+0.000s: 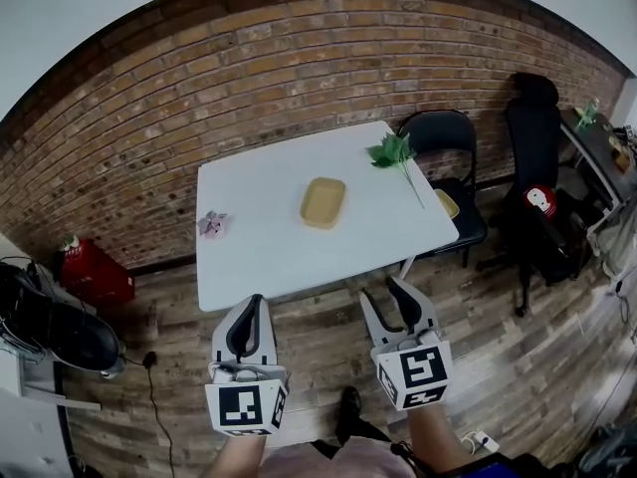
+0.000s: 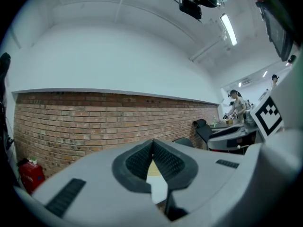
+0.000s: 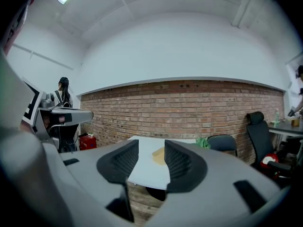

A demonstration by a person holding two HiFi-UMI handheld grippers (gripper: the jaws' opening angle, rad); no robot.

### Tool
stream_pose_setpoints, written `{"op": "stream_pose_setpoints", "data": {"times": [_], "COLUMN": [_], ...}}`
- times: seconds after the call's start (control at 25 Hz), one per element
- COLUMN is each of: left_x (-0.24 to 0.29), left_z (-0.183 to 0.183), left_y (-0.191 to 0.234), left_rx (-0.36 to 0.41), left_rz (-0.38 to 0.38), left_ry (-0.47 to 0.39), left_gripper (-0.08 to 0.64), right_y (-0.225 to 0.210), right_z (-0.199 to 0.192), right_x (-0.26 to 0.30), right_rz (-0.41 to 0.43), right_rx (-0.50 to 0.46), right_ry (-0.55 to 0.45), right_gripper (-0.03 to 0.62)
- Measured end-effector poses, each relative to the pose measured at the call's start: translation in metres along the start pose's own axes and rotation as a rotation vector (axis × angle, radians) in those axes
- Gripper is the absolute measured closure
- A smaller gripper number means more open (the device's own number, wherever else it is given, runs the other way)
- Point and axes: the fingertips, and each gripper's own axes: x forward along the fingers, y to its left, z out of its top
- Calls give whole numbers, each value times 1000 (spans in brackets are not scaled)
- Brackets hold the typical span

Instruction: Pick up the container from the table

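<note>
Container (image 1: 323, 203), a tan tray, lies mid-table on the white table (image 1: 259, 232). Both tongs hover short of it: left gripper (image 1: 249, 307) pressed together, right gripper (image 1: 388, 293) spread and empty.

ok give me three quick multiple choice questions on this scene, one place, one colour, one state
1. Where on the table does the container lie?
A at its left edge
B near its middle
C hanging over its near edge

2. What colour is the container?
A tan
B blue
C black

3. How is the right gripper?
A shut on the container
B shut, with nothing between
C open, holding nothing

Answers: B, white tabletop shows all round it; A, it shows tan in the head view; C, its jaws stand apart, with the container far off on the table.
</note>
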Motion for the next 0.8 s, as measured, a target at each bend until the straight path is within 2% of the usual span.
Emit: {"op": "stream_pose_setpoints", "data": {"times": [0.44,0.8], "left_x": [48,70], "left_z": [20,5], "left_y": [3,25], "left_rx": [30,4], "left_rz": [73,113], "left_ry": [-29,-10], "left_gripper": [551,551], "right_y": [-45,-51], "right_z": [22,31], "right_x": [45,83], "right_rz": [37,54], "right_rx": [-9,-37], "right_ry": [-41,-34], "right_gripper": [423,423]}}
